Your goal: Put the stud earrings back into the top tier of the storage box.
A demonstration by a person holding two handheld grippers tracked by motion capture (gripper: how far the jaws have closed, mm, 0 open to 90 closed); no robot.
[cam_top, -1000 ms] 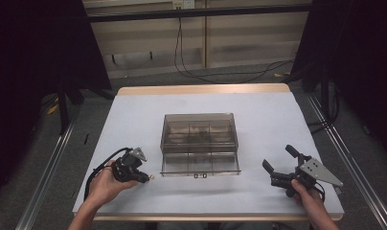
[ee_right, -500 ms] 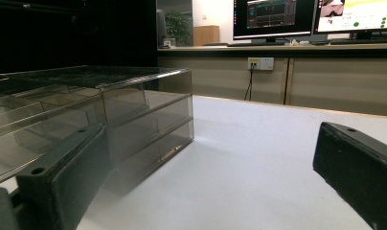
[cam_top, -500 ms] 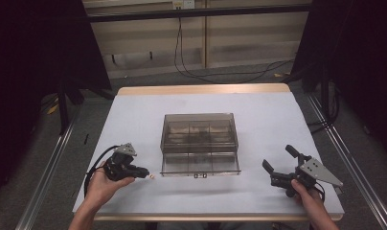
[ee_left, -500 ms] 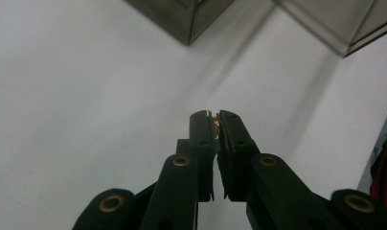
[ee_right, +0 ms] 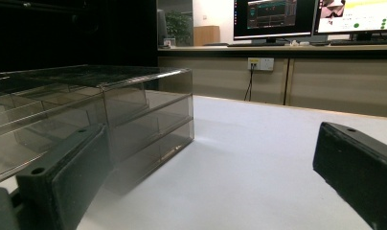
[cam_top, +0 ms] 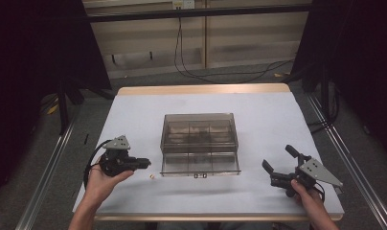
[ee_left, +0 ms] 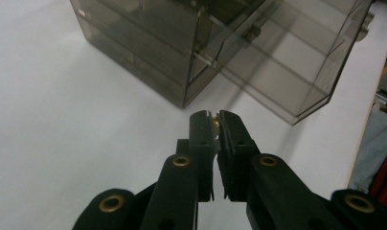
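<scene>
A smoky clear compartment box [cam_top: 199,136] sits mid-table, its clear lid [cam_top: 199,163] lying open toward me. My left gripper [cam_top: 145,164] hangs left of the box, pointing at it, jaws shut. In the left gripper view a tiny gold piece [ee_left: 215,122] shows right at the tips of that gripper [ee_left: 215,119]; I cannot tell whether it is pinched or lies on the table beyond. From above, a small pale piece [cam_top: 152,176] lies on the table just past those tips. My right gripper [cam_top: 278,158] rests right of the box, open, with nothing between its jaws [ee_right: 210,167].
The white table [cam_top: 258,120] has bare room behind and on both sides of the box. Its front edge [cam_top: 206,216] runs close to my hands. Cables [cam_top: 220,72] trail on the floor beyond the far edge. Monitors [ee_right: 301,19] stand on a desk far off.
My left gripper has risen off the table and turned level, jaws staying shut. The small piece on the table and my right gripper have not moved.
</scene>
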